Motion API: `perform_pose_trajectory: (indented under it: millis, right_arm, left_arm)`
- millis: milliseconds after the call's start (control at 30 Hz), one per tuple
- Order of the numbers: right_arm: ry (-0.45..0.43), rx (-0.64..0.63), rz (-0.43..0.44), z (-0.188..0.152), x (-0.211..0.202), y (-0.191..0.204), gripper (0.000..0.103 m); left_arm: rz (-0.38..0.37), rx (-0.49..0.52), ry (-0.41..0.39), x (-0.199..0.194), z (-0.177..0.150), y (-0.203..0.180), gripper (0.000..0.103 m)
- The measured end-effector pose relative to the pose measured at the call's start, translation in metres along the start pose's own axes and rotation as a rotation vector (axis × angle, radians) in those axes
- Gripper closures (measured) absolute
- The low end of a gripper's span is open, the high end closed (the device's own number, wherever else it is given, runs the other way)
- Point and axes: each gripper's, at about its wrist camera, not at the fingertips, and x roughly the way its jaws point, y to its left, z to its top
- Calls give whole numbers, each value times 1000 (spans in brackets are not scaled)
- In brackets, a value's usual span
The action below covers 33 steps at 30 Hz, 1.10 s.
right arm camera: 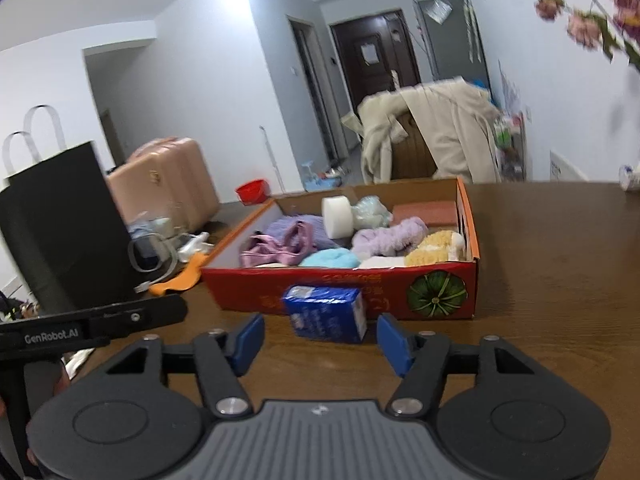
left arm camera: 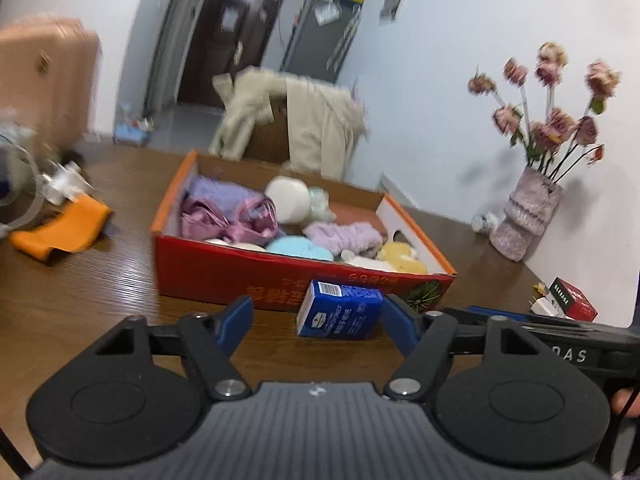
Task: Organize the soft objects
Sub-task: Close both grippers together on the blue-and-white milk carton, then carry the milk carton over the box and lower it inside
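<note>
Centre frame, a red box (right arm camera: 344, 292) on the wooden counter (right arm camera: 552, 264) holds the soft objects (right arm camera: 388, 236). A blue carton (right arm camera: 326, 314) lies just before it. Both hand-held grippers, left (left arm camera: 318, 322) and right (right arm camera: 320, 340), are spread apart and empty; either could likely grab the rigid carton by mistake.

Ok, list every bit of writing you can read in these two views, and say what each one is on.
"GenRobot.AI": on the black bar of the left gripper, seen from the right wrist.
"DAS": on the black bar of the right gripper, seen from the left wrist; the start is cut off.
Red box: yellow characters on its front wall, too blurred to read.
Blue carton: small print, too blurred.
Red and white packet: print too small.
</note>
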Motion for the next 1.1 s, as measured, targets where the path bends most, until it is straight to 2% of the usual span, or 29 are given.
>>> perform_pose_trajectory:
  millis: [100, 233, 300, 367, 567, 700, 900, 1100]
  right_arm:
    - [28, 38, 12, 10, 31, -11, 51]
    - [78, 66, 7, 15, 71, -21, 59]
    - [101, 85, 22, 16, 84, -24, 73]
    - [104, 97, 34, 15, 92, -26, 80]
    - [101, 150, 75, 12, 95, -37, 80]
    - [111, 156, 70, 13, 92, -33, 83]
    - [58, 145, 98, 12, 46, -15, 83]
    - [-23, 77, 104, 22, -4, 9, 83]
  left_arm:
    - [-8, -16, 59, 39, 12, 7, 38]
    - [-32, -37, 137, 80, 20, 12, 53]
    - [-56, -62, 170, 93, 18, 16, 67]
    - [-97, -91, 173, 97, 13, 21, 76]
    - [-127, -114, 169, 99, 11, 25, 76]
    - [-107, -115, 172, 92, 12, 21, 77]
    - [-123, -102, 89, 36, 8, 4, 77]
    - [-147, -73, 3, -11, 17, -14, 77]
